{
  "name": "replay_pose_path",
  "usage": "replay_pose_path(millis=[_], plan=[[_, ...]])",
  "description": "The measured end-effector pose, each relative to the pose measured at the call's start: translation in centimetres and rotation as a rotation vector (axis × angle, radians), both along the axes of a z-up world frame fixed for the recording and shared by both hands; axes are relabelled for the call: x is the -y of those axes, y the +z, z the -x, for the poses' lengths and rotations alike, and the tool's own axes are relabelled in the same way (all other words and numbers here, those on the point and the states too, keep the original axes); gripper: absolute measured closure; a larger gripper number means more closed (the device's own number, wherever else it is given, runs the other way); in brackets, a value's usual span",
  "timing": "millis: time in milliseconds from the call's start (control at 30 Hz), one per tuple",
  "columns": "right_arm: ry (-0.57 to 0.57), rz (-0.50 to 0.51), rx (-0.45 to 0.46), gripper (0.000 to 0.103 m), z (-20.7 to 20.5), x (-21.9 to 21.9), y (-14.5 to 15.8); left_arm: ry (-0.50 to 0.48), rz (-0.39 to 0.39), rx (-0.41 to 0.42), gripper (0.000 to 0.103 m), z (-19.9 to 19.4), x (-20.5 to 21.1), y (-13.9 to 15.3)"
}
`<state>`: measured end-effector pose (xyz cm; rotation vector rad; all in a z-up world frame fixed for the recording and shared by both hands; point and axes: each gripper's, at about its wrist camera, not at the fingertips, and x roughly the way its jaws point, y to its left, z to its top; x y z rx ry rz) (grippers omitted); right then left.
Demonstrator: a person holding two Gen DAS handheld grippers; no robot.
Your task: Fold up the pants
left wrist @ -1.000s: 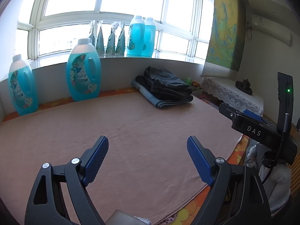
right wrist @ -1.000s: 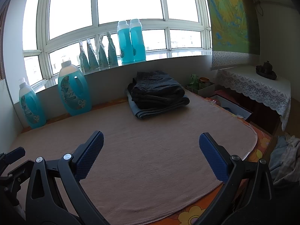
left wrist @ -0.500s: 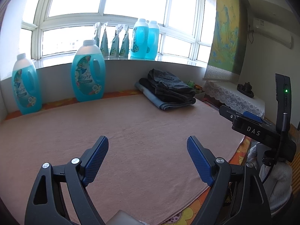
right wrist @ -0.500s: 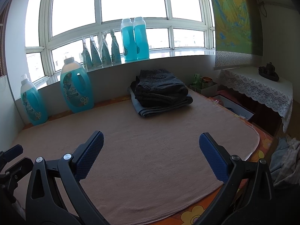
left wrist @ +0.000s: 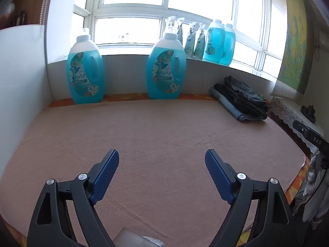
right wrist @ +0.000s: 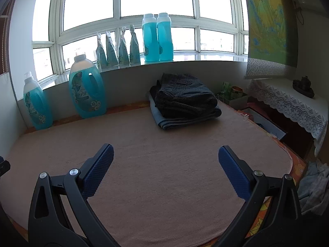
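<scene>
A stack of folded pants (right wrist: 185,100), dark pairs on top of a blue denim pair, lies at the far side of the pink-brown towel-covered table (right wrist: 164,175). It also shows in the left wrist view (left wrist: 242,100) at the far right. My left gripper (left wrist: 162,164) is open and empty above the near part of the table. My right gripper (right wrist: 164,160) is open and empty, well short of the stack. Part of the right gripper's body (left wrist: 310,138) shows at the right edge of the left wrist view.
Two large blue detergent bottles (left wrist: 166,68) stand against the back wall. More bottles and pouches (right wrist: 156,39) stand on the window sill. A lace-covered side table (right wrist: 287,100) and boxes stand right of the table. Loose cloth (right wrist: 314,187) lies off the table's right edge.
The left gripper has swung to the left, so the bottles now sit at centre and the stack at far right. The right gripper has shifted slightly. Both stayed open.
</scene>
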<state>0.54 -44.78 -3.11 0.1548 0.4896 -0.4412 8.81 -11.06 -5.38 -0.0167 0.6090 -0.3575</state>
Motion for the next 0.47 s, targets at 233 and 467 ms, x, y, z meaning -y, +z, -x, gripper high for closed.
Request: replay_pose_path(millis=[233, 467], plan=[[0.034, 0.011, -0.052, 0.000, -2.7, -0.1, -1.6, 0.172, -0.054, -0.024, 0.017, -1.7, -5.9, -0.8], [0.079, 0.001, -0.088, 0.000, -5.0, -0.7, -2.9, 0.277, -0.075, 0.000, 0.020, -1.4, -10.2, -1.2]])
